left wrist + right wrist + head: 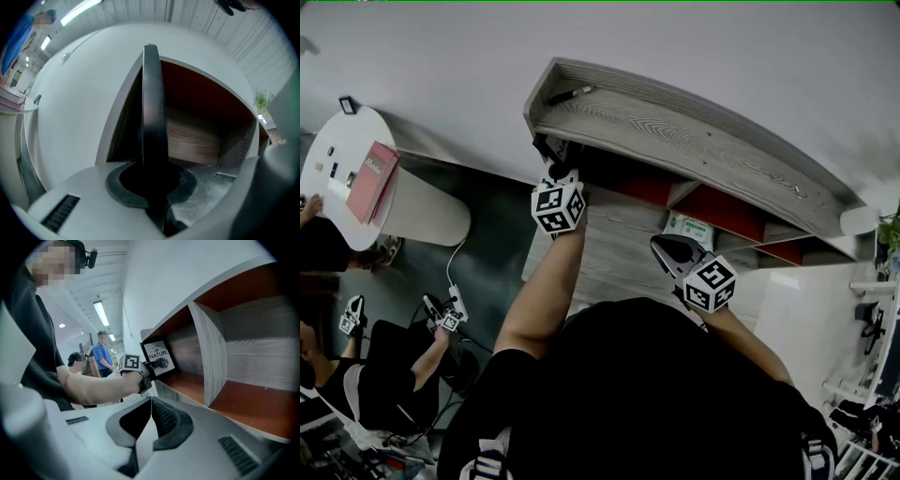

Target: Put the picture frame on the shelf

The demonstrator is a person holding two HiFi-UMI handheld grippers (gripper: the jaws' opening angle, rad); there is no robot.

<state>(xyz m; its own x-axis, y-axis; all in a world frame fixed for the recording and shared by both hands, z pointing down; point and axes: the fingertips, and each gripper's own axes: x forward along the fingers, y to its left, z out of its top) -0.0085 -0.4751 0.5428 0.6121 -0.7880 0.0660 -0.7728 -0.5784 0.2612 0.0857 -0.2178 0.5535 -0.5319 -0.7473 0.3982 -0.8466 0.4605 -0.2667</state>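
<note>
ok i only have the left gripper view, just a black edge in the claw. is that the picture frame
observer: yes, the right gripper view shows its front, a picture frame printed "of nature", pinched by the left claw
operator: which compartment
observer: the end one of the shelf, left of the grey divider; touching its floor or not, can't tell
operator: right claw busy
observer: no, the right claw is shut and empty, short of the shelf

Left gripper (551, 157) level, jaws clamped on picture frame (152, 108); right gripper (151, 404) angled down, jaws together.
</note>
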